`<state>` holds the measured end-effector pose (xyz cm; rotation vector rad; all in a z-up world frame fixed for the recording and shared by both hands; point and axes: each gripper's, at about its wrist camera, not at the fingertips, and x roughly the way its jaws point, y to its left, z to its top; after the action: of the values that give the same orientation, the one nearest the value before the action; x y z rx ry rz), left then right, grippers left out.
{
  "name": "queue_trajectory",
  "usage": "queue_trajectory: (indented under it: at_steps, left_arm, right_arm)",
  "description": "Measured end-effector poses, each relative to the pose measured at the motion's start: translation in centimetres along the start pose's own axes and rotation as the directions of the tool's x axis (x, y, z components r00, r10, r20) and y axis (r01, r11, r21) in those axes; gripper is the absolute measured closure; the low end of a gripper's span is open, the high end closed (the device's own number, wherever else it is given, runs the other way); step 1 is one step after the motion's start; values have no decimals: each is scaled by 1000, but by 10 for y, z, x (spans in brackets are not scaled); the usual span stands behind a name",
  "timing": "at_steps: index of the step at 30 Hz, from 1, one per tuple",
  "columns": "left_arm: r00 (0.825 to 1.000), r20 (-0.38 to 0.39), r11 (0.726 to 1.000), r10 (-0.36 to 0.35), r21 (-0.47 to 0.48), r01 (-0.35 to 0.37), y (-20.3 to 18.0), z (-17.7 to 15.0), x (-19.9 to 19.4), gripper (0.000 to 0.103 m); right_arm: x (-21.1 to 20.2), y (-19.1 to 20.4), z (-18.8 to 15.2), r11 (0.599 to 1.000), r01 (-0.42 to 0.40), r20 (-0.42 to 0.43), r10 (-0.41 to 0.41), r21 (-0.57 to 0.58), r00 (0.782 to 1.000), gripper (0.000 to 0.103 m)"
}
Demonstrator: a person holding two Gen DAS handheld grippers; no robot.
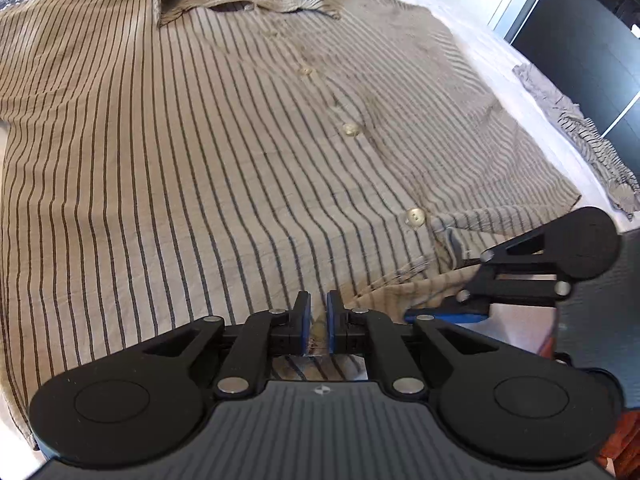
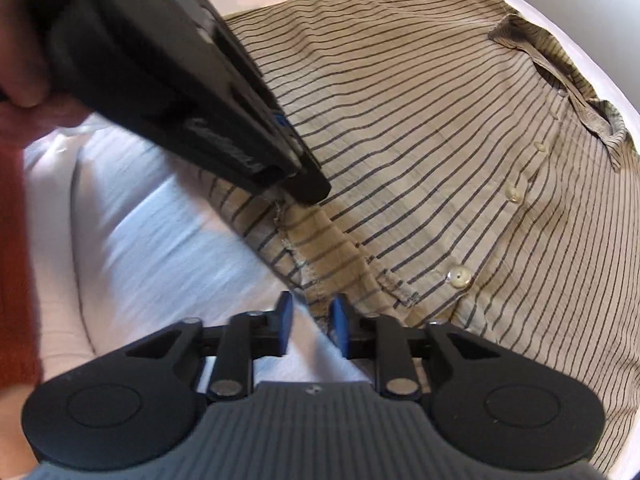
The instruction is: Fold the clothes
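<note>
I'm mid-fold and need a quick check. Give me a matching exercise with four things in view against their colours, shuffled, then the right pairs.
Things:
1. shirt
2. lowest button
3. left gripper's pads
4. sheet

Colours:
a. blue
b. white
c. tan with dark stripes
d. pearly cream

Pairs: 1-c, 2-d, 3-a, 4-b
</note>
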<state>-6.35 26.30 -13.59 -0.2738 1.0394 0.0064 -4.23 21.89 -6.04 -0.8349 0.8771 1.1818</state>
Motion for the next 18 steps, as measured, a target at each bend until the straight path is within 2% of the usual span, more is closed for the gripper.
queue_trajectory:
  at_steps: [2,4,7,10,13,18]
  left_arm:
    - [999,28,999,-16,31,15,-4,-2,-7,96]
    - [998,63,997,-32,78,27,-10,-4,-16,83]
    - [991,110,984,-80,168,60,-24,-8,-29,74]
    - [980,123,952,-156,282,117,-40,-14,-40,65]
    - [972,126,920,-199,365,142,-53,-19,-46,65]
    - [974,117,881,-196,457,123,-72,-26,-47,59]
  right_arm:
    - [-4,-4,-1,1000,-7,5,7,20,1000,96]
    - [-11,-8,-1,999,-21,9,21,42,1000,96]
    - [-23,-10,-3,998,-34,2,34,46,999,98]
    - [-36,-11,-6,998,-46,-7,46,38,999,101]
    - [-49,-16,-9,998,-49,0,49,38,999,102]
    - [-53,-18,-11,999,-29,8,29,31,1000,102]
